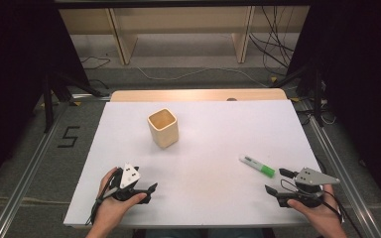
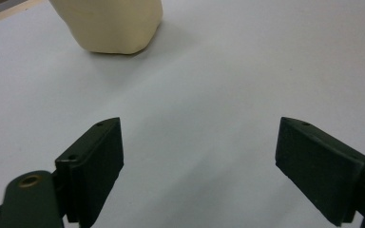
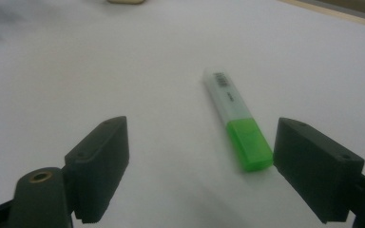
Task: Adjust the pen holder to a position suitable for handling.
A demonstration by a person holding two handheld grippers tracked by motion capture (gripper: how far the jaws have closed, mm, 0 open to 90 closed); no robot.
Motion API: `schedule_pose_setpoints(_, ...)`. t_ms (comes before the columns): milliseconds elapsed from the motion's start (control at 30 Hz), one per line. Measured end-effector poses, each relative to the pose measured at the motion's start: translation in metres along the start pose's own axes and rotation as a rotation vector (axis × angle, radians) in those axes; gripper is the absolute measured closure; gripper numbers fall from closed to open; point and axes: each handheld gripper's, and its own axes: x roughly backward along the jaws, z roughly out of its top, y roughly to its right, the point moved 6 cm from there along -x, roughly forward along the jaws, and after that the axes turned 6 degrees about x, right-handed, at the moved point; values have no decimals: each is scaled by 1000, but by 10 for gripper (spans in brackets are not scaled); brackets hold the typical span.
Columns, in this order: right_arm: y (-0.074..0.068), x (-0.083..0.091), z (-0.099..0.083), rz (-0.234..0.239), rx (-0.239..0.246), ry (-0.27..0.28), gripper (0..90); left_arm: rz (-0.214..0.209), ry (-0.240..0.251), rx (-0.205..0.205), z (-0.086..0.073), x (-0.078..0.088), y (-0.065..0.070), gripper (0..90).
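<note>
**Highlighter lies just ahead of the right hand-held gripper**

The left hand-held gripper (image 1: 151,191) rests near the front-left of the white surface (image 1: 203,198), jaws wide and empty, the cream cup (image 1: 163,128) well ahead of it. The highlighter (image 1: 257,166) lies flat at right, its long axis slanting, green cap toward the right hand-held gripper (image 1: 277,181), whose jaws are wide and empty. That gripper is clearly nearer; likely it takes the pen.

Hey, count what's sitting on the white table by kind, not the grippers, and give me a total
Cream cup: 1
Green-capped highlighter: 1
Total: 2
</note>
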Motion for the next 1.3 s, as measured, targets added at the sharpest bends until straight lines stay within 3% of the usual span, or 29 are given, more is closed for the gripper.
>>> schedule_pose_setpoints(400, 1, 2, 3, -17, 1, 3, 215, -4, -5, -6, -1, 0, 1, 160)
schedule_pose_setpoints(800, 6, 4, 8, -40, -1, 9, 362, 0, -7, -8, -1, 0, 1, 160)
schedule_pose_setpoints(1133, 7, -1, 21, -25, -12, 38, 355, -5, 4, -7, 1, 0, 3, 161)
schedule_pose_setpoints(1300, 7, -5, 28, -30, -15, 52, 263, -14, 15, -19, 2, 1, 7, 161)
